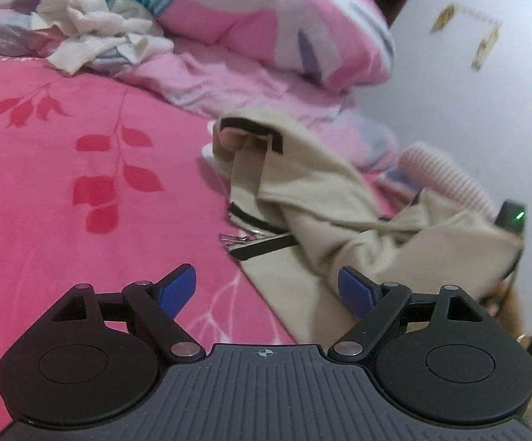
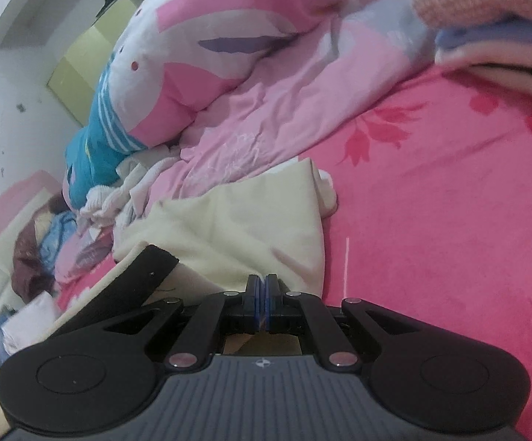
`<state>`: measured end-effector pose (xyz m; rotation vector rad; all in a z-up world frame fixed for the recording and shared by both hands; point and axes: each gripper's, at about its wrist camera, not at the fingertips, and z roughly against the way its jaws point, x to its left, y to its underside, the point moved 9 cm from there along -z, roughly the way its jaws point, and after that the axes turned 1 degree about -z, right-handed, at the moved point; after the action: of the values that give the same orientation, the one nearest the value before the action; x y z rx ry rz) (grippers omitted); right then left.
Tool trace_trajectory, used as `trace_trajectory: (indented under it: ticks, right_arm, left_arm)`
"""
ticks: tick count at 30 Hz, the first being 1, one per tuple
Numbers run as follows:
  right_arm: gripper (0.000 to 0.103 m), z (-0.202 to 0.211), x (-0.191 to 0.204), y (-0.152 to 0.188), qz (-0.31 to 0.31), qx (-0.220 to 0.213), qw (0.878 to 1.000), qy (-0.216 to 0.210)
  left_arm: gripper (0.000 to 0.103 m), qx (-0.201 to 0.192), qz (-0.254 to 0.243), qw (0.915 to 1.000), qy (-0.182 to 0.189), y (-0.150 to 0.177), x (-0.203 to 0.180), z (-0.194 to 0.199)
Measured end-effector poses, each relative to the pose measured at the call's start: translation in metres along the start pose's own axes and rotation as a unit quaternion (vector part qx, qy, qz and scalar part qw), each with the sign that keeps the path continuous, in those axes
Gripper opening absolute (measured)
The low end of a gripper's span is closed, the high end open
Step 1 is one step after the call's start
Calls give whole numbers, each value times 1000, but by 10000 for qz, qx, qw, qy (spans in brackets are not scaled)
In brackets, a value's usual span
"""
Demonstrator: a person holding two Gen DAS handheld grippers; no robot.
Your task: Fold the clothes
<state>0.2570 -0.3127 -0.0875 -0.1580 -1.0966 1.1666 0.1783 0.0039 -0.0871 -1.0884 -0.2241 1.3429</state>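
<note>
Left view, count: we see one beige garment (image 1: pixel 313 198) with black trim, one pile of white clothes (image 1: pixel 85 25) at the far edge of the bed, one pink quilt (image 1: pixel 266 33) bunched behind it, and one pink bedsheet (image 1: pixel 63 169) with red leaf prints.
Left view, fingers: our left gripper (image 1: pixel 267 290) stands wide apart, blue pads well separated, with nothing pressed between them.
Left view, garment: the beige garment lies just ahead of the fingers and to their right, partly lifted off the bedsheet, with its lower edge passing under the right pad. A metal zipper pull (image 1: pixel 236 237) shows at its near black edge.
Right view, count: we count one beige garment (image 2: pixel 251 217), one pink quilt (image 2: pixel 229 36), one pink bedsheet (image 2: pixel 449 202), and a heap of mixed clothes (image 2: pixel 60 242) toward the far left edge of the bed.
Right view, fingers: our right gripper (image 2: pixel 262 294) is closed tight, pads together, pinching the near edge of the beige garment.
Right view, garment: the cloth spreads away from the fingertips across the bedsheet, a black band (image 2: pixel 152 268) of it lying just left of the fingers.
Containers: we see none in either view.
</note>
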Motion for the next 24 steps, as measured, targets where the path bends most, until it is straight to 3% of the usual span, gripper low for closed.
trace_trajectory:
  ticks: [6, 8, 12, 13, 14, 16, 20, 24]
  right_arm:
    - [1, -5, -3, -3, 29, 25, 9998, -193]
    - [2, -4, -6, -4, -36, 85, 9991, -411]
    - [7, 7, -22, -19, -763, 263, 9898, -1173]
    - [15, 9, -29, -27, -903, 192, 9885, -1200]
    - [34, 11, -37, -36, -986, 105, 9885, -1138]
    - [49, 2, -52, -49, -1078, 63, 9899, -914]
    - [49, -51, -74, -59, -1434, 613, 9861, -581]
    - [46, -107, -48, -45, -861, 1267, 9867, -545]
  left_arm:
    - [85, 461, -600, 9970, 132, -2, -33, -48]
    - [87, 535, -822, 9951, 84, 2, -46, -62]
    - [89, 578, -806, 9950, 96, 4, -50, -71]
    - [91, 559, -797, 9952, 91, 5, -49, -72]
    - [93, 533, -804, 9953, 69, 7, -49, -72]
    - [94, 482, -835, 9953, 31, 9, -50, -73]
    - [94, 350, -1011, 9943, -14, 11, -60, -73]
    - [94, 272, -1225, 9921, 24, 10, -66, -75]
